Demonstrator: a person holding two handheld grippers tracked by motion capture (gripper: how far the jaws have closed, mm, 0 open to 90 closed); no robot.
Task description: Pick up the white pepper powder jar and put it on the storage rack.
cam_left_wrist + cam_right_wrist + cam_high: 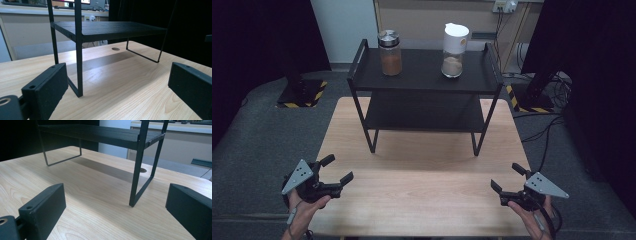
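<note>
Both grippers, left (337, 170) and right (506, 177), wait empty near the table's (422, 150) front edge, jaws apart; the two jars, brown (390, 53) and white-capped (454, 50), stand on the rack's (424, 80) top shelf, so best reach high, clearing its side rails.

A black two-tier rack (424, 80) stood upright at the table's (422, 200) far edge, well apart from both near corners.
</note>
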